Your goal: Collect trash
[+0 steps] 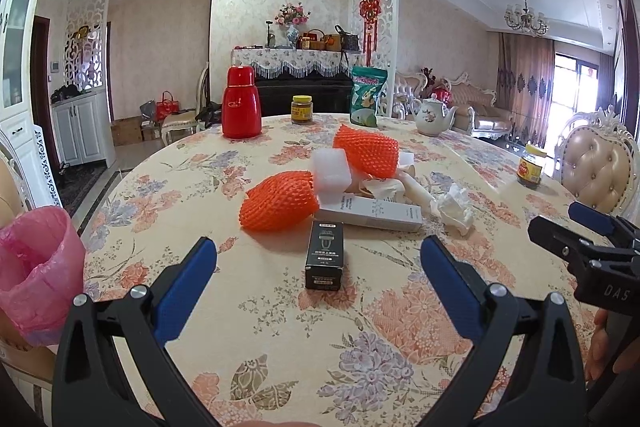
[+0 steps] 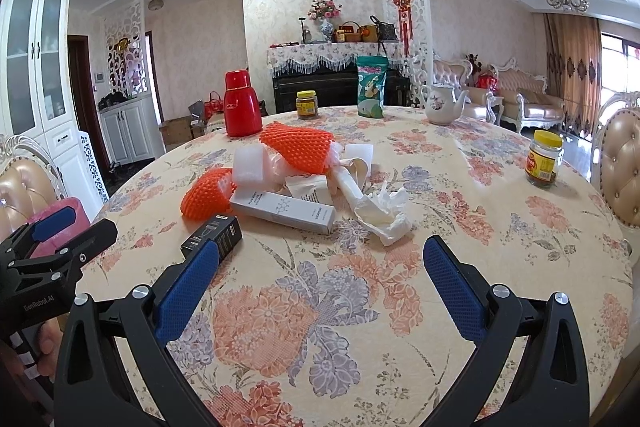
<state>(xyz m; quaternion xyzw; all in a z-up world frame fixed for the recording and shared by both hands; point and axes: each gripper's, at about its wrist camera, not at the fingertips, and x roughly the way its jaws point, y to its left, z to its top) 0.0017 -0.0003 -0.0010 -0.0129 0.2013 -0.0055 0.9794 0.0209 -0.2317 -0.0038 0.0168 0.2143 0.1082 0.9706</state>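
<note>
I hold the left claw (image 1: 318, 265) spread above the desk (image 1: 400, 327), the black carton (image 1: 324, 255) just ahead between its fingers; the right claw (image 2: 320, 267) is spread too, empty. Beyond lie the white box (image 1: 372, 213), tissue (image 1: 454, 207) and orange foam nets (image 1: 280, 201). Nothing looks collected yet; next I'd pinch the carton and swing left to the pink-lined bin (image 1: 38, 267).

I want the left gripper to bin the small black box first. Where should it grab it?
Grip the black box across its long side faces, coming from the near end. It lies flat, lengthwise between the open left gripper fingers, apart from the other trash.
</note>
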